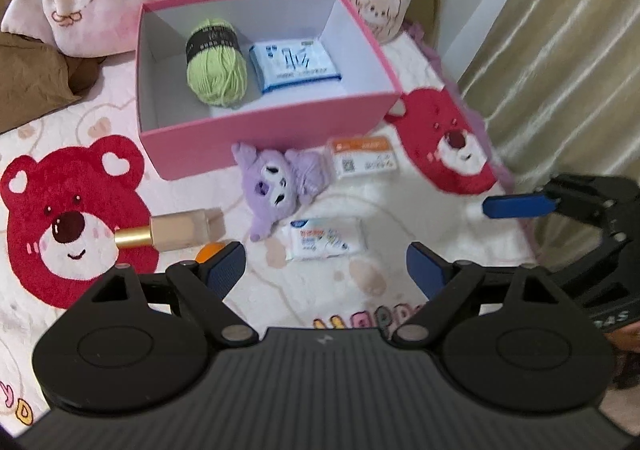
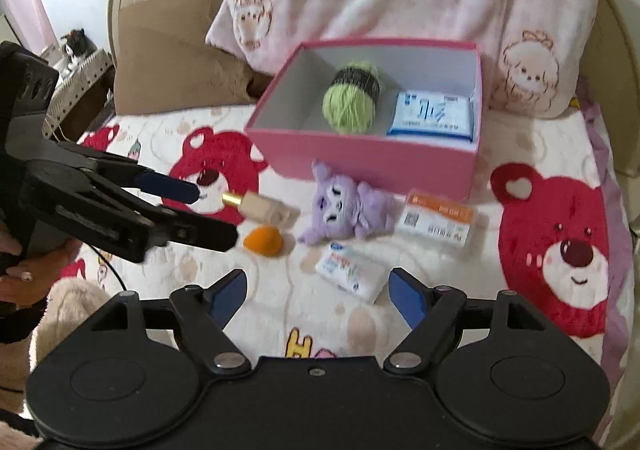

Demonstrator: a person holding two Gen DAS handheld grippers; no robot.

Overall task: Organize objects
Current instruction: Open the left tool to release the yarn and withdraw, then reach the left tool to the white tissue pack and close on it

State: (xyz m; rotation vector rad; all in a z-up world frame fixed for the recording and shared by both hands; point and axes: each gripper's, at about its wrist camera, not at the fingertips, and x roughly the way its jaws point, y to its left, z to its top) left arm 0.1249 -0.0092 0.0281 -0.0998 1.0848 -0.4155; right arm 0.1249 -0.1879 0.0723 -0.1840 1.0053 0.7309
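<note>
Left gripper point(image 1: 325, 264): jaws apart, nothing between them, hanging over the bedspread point(image 1: 400, 217) short of the loose things.
Right gripper point(image 2: 316, 292): jaws apart too, empty; the small white packet point(image 2: 351, 273) lies just ahead of its right finger.
Nearest to the left: the makeup bottle point(image 1: 176, 232) with the gold cap, lying on its side, and the orange sponge point(image 2: 262, 238) just beside it.
Middle: the purple plush toy point(image 1: 280, 181) lies against the front wall of the pink box point(image 1: 256, 133), with the orange-and-white carton point(image 1: 366, 157) beside it.
In the box already: green yarn point(image 1: 216, 57) and a blue-and-white packet point(image 1: 294, 63); floor is free on the left side.
Doing it well: probably take one item per gripper, closing across the short side; grip the bottle on its square body, not the smooth cap.
Risk: the soft cover may bunch up under the fingers; lift clear of the box wall before lowering.
</note>
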